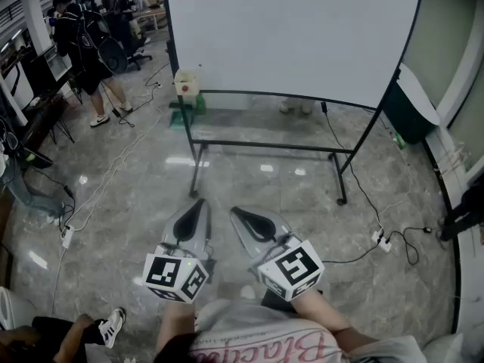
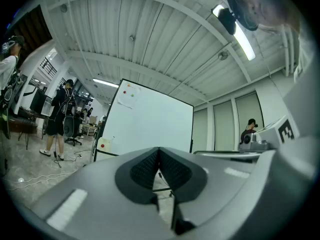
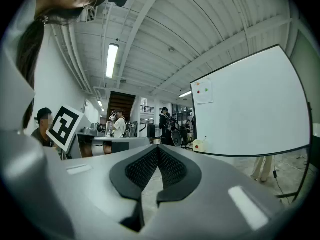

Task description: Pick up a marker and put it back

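Observation:
A white whiteboard [image 1: 295,29] on a black wheeled stand fills the far middle of the head view. A small cream holder box [image 1: 186,82] with a red dot sits at the left end of its ledge, and a thin marker-like stick pokes up from it. The same box [image 2: 102,145] shows in the left gripper view, and in the right gripper view the box [image 3: 200,145] lies far off. My left gripper [image 1: 201,202] and right gripper [image 1: 234,212] hang side by side over the marble floor, well short of the board. Both are shut with nothing between their pads.
People stand among desks and chairs at the back left [image 1: 83,36]. Cables [image 1: 113,165] trail over the floor on the left, and a power strip [image 1: 382,240] lies right of the stand. A green object [image 1: 185,112] sits under the box. A shoe [image 1: 112,325] shows at bottom left.

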`<state>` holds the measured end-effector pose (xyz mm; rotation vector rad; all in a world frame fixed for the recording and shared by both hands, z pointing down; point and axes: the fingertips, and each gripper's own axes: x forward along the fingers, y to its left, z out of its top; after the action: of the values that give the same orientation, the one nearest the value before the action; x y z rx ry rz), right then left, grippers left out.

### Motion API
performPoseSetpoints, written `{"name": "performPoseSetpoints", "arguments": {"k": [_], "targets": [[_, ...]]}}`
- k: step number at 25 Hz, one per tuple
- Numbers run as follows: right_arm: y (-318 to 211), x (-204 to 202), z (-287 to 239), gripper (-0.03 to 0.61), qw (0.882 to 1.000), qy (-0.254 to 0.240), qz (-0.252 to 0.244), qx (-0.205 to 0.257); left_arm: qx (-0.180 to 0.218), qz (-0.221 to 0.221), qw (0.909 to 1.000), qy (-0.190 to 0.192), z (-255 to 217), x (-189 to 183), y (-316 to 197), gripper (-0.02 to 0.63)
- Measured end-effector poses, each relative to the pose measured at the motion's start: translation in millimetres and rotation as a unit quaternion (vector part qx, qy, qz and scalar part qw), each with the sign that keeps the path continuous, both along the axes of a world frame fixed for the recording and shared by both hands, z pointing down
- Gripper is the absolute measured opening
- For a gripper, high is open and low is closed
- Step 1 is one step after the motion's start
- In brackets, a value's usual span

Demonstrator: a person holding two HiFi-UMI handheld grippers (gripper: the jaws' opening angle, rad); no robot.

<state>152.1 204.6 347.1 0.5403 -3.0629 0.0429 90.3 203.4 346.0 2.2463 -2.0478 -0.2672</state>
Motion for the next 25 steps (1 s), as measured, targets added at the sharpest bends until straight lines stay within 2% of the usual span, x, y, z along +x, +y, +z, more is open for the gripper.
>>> {"name": "performPoseSetpoints", "arguments": {"k": [15, 25], "targets": [[-12.6, -2.2, -3.2, 0.001, 1.0, 0.002, 0.003, 0.018, 0.011, -0.002, 0.9999, 0.006, -1.7, -4.1, -15.2, -0.002], [-35.2, -4.0, -2.8, 0.002, 1.0, -0.003, -0.013, 0.021, 0.004, -0.027, 0.9996, 0.007, 7.1, -6.4, -30.9, 0.0]]}}
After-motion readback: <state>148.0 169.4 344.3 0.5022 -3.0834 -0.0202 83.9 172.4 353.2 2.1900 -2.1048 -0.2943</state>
